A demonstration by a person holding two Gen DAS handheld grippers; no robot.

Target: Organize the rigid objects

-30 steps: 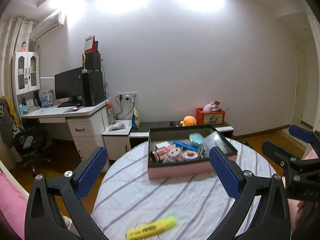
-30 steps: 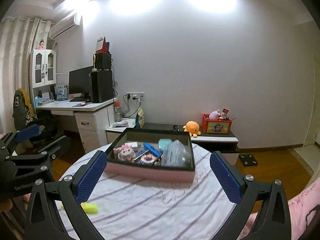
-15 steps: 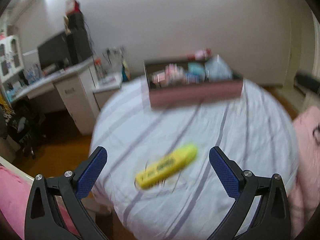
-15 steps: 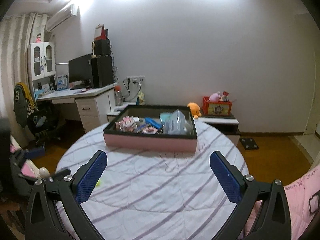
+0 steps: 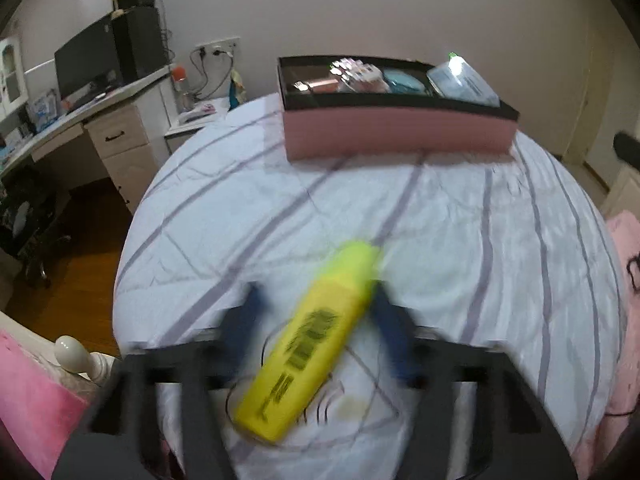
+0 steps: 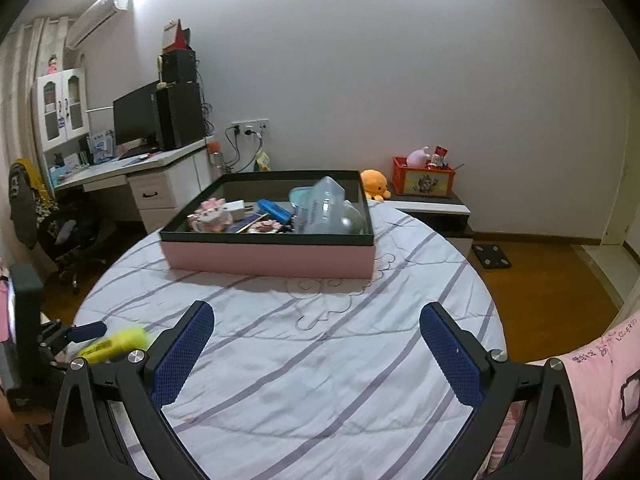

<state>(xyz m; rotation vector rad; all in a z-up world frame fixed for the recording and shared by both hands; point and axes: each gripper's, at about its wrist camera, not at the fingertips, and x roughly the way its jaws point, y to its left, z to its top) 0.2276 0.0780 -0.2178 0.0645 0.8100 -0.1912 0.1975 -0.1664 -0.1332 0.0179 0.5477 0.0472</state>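
A yellow highlighter (image 5: 310, 340) lies on the striped tablecloth near the table's front left edge. My left gripper (image 5: 318, 324) straddles it, its blue pads either side of the pen, blurred by motion; the left pad stands apart from the pen. The highlighter also shows in the right wrist view (image 6: 114, 345), with the left gripper (image 6: 86, 332) at it. A pink box (image 5: 396, 132) with a black rim holds several small items at the table's far side; it also shows in the right wrist view (image 6: 268, 258). My right gripper (image 6: 316, 354) is open and empty above the table's near middle.
The round table (image 6: 320, 340) carries a white cloth with purple stripes. A desk with a monitor (image 6: 136, 120) stands at the left, a low shelf with an orange plush (image 6: 374, 186) behind. A pink cover (image 6: 600, 380) lies at the right edge.
My left gripper has dropped toward the table and its jaws have narrowed around the highlighter. My right gripper has tilted down slightly and stays open.
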